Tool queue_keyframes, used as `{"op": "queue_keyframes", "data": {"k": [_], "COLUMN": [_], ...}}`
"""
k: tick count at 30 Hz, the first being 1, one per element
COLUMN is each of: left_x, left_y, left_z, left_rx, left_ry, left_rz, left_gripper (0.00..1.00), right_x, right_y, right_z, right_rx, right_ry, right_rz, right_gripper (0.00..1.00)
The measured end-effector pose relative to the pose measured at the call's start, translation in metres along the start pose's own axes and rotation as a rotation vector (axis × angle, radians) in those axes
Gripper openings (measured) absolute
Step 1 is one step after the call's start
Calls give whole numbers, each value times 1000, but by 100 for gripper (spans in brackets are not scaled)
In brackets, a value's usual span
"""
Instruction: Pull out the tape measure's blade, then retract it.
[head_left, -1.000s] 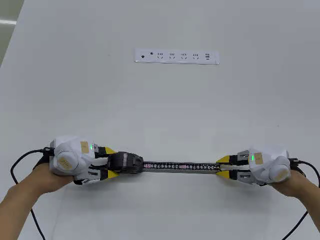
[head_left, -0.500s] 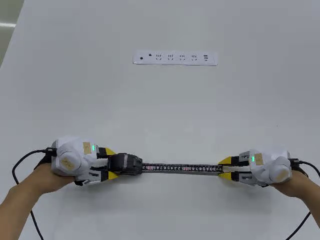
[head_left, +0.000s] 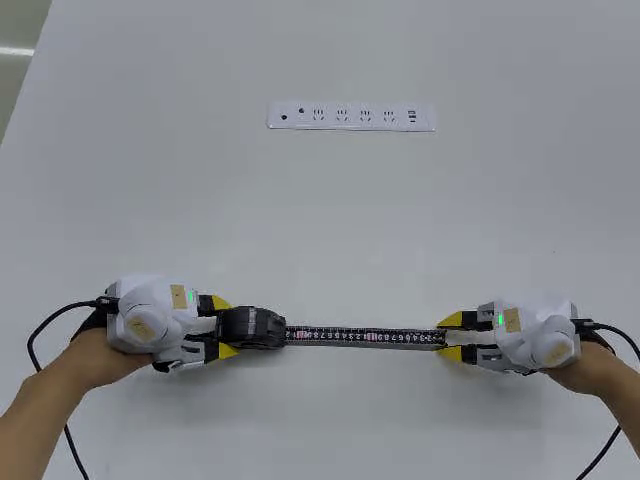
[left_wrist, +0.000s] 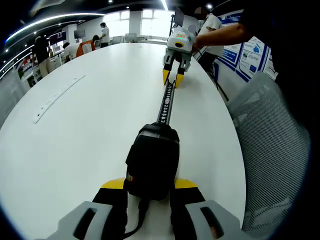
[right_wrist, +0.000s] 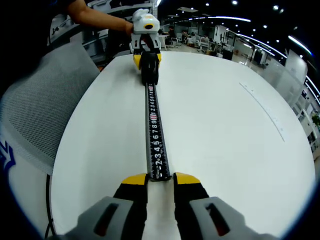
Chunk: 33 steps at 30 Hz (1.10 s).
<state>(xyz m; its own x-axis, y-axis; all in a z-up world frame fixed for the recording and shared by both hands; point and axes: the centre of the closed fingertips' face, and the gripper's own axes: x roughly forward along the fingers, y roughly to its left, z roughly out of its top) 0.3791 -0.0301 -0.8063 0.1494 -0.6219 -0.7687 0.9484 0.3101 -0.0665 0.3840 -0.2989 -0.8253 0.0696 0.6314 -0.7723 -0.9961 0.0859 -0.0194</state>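
Matching handheld pair
The left gripper and right gripper: white shells, yellow-tipped jaws, green lights, tan stickers, black cables.

worktop: white, bare mid | power strip: flat on it, far side | tape measure + blade out: near side, well apart from strip, blade approx parallel to it

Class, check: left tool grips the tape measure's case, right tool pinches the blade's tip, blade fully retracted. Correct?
No: the blade is pulled out, from the case in the left tool to the right tool; see the head view.
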Motion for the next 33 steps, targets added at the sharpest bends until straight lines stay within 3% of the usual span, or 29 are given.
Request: {"op": "queue_keyframes", "data": {"k": [17, 29, 33], "left_x": [-19, -33, -39], "left_y": [-10, -35, -46], "left_z": [-18, -36, -38], "left_rx": [-136, -251, -307], "left_ry": [-69, -116, -161], "left_rz": [74, 122, 153], "left_gripper": [47, 58, 61], "right_x": [-17, -30, -34], "right_y": [2, 18, 28], "right_z": [-9, -11, -11], "right_rx": [76, 184, 225], "right_ry": [-19, -54, -71], "right_rz": [-90, -170, -198], "right_gripper": [28, 37, 40]}}
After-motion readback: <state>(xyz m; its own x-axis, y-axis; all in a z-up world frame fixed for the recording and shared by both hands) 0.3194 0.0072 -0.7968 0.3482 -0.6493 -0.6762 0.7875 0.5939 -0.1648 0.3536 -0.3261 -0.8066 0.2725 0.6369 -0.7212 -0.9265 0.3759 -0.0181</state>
